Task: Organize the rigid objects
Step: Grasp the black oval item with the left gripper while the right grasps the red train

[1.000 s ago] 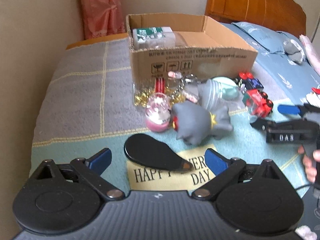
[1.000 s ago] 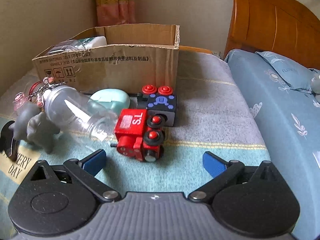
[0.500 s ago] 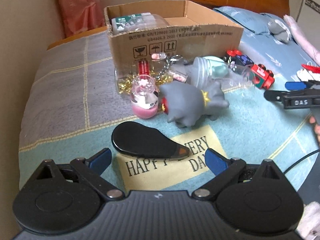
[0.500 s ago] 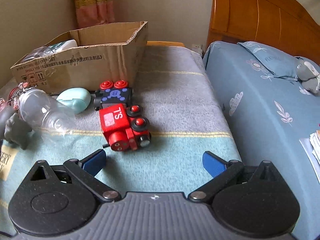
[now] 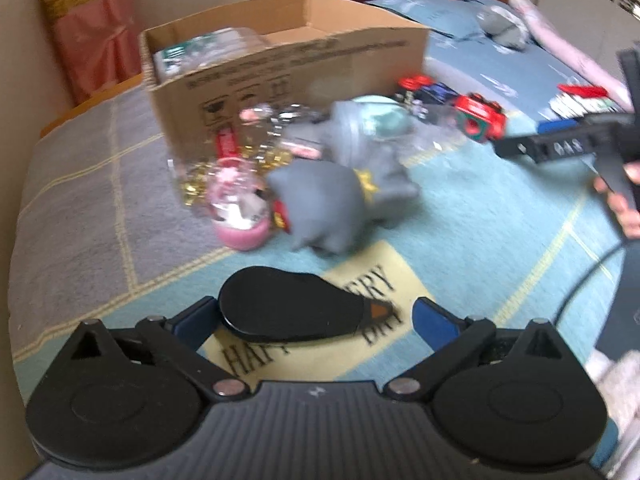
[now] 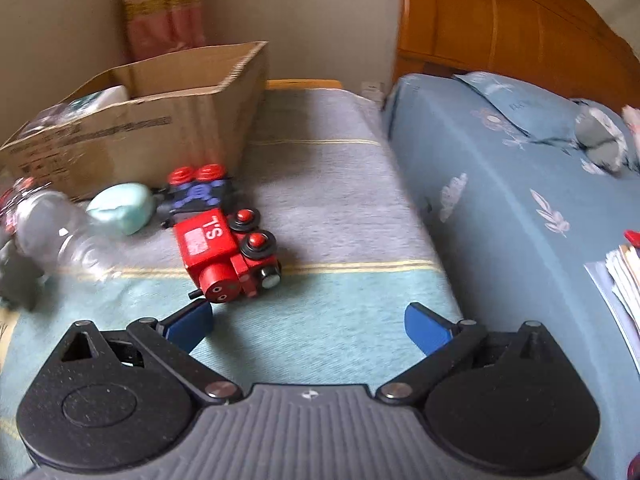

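A home bedroom: a wooden headboard (image 6: 516, 24) at upper right, a blue floral pillow (image 6: 516, 108) beneath it, a pink curtain (image 6: 160, 8) at upper left.

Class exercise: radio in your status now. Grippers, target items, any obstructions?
Left gripper open, black flat case between its fingers. Right gripper open, empty, red toy train just ahead-left. Cardboard box behind, nothing blocking.
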Demonstrator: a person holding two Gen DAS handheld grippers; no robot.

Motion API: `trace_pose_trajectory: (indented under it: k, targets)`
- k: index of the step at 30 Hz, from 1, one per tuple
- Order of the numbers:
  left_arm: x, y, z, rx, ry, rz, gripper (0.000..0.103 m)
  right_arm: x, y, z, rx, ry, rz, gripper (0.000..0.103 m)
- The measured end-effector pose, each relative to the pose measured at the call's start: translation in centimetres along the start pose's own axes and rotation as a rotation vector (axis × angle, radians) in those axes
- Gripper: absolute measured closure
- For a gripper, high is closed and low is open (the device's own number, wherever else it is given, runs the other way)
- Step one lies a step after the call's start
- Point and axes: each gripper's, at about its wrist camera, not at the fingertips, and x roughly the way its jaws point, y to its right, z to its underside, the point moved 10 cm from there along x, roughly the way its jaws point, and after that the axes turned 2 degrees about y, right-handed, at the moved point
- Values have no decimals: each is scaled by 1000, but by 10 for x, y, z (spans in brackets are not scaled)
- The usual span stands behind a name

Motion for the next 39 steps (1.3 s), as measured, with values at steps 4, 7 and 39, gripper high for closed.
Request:
trace_pose_trajectory:
  k: [4, 7, 39]
  targets:
    - [1, -5, -1, 3, 19, 0, 3, -1, -2, 1, -6, -7, -7, 0]
    - [0, -6, -3, 18, 34, 12, 9, -5, -10, 2, -3, -10, -52, 0]
    - [-4, -5, -4, 21, 38, 5, 13, 14, -37, -33, 18, 32, -107, 41]
